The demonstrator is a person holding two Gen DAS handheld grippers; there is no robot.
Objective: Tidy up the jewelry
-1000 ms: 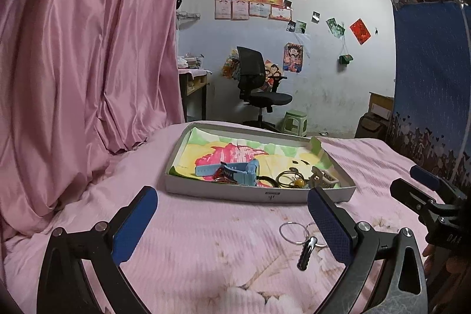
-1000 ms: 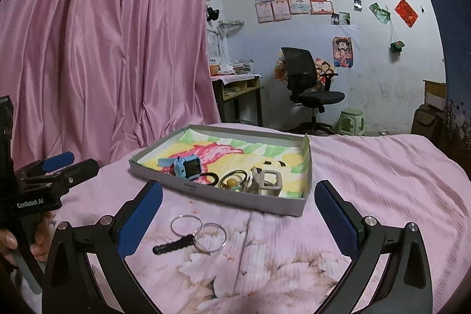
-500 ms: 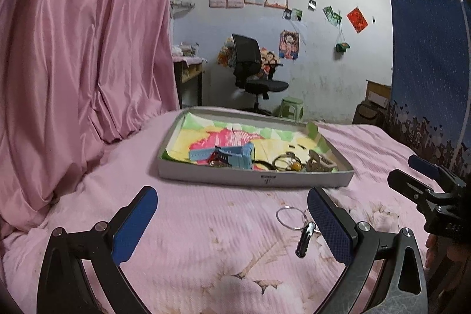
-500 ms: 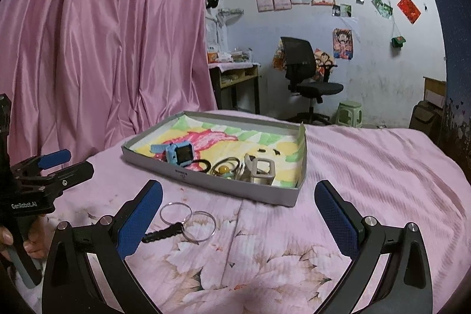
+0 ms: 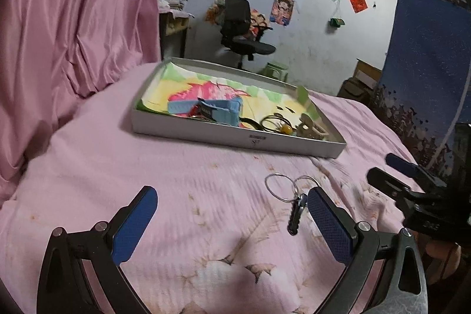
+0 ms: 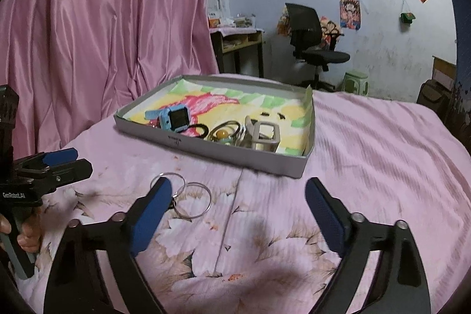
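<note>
pink bedspread (image 5: 206,196) carries a grey tray (image 5: 235,137) holding a blue watch (image 5: 206,109) and hair ties. left wrist view: left gripper (image 5: 232,214) fingers spread wide, holding nothing; linked metal rings (image 5: 279,187) with a black tag lie on the bedspread just beside the right-hand fingertip (image 5: 321,205). right wrist view: right gripper (image 6: 238,205) fingers wide, holding nothing; the rings (image 6: 194,199) lie partly behind its left-hand fingertip (image 6: 156,202), near the tray (image 6: 235,155).
</note>
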